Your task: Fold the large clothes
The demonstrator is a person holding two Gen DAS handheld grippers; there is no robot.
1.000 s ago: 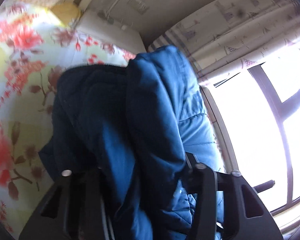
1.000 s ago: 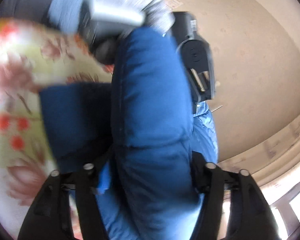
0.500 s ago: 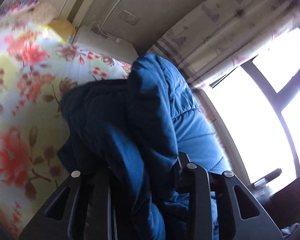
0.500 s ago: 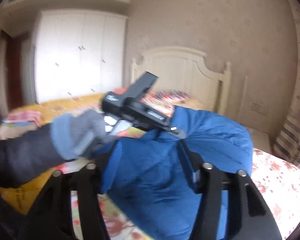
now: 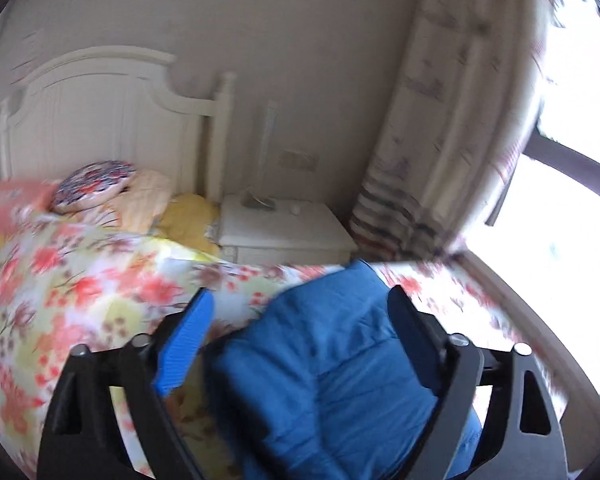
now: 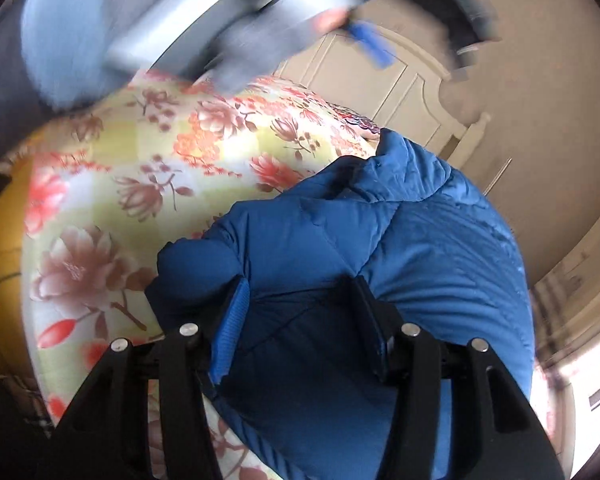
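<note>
Jacket: a puffy blue jacket (image 5: 340, 368) is lying bunched on the bed (image 5: 84, 292), over the flowered cover near the bed's window side; in the right wrist view the jacket (image 6: 340, 248) is heaping up into a rounded mound.

Left gripper (image 5: 296, 312): its jaws are standing wide apart; the jacket is sitting between them and against the right finger, while the blue-padded left finger is hanging clear over the flowered cover, so it is gripping nothing.

Right gripper (image 6: 300, 304): its jaws are standing partly apart with a dark fold of the jacket bulging between them; both fingers are touching the cloth, but whether they are pinching it I cannot tell.

Left hand (image 6: 260, 52): a grey-gloved hand is blurring across the top of the right wrist view, carrying the other gripper above the bed.

Room: a white headboard (image 5: 100, 120), pillows (image 5: 96, 188), a white nightstand (image 5: 288, 228), a curtain (image 5: 448, 140) and a bright window (image 5: 560, 220) are showing behind the bed.
</note>
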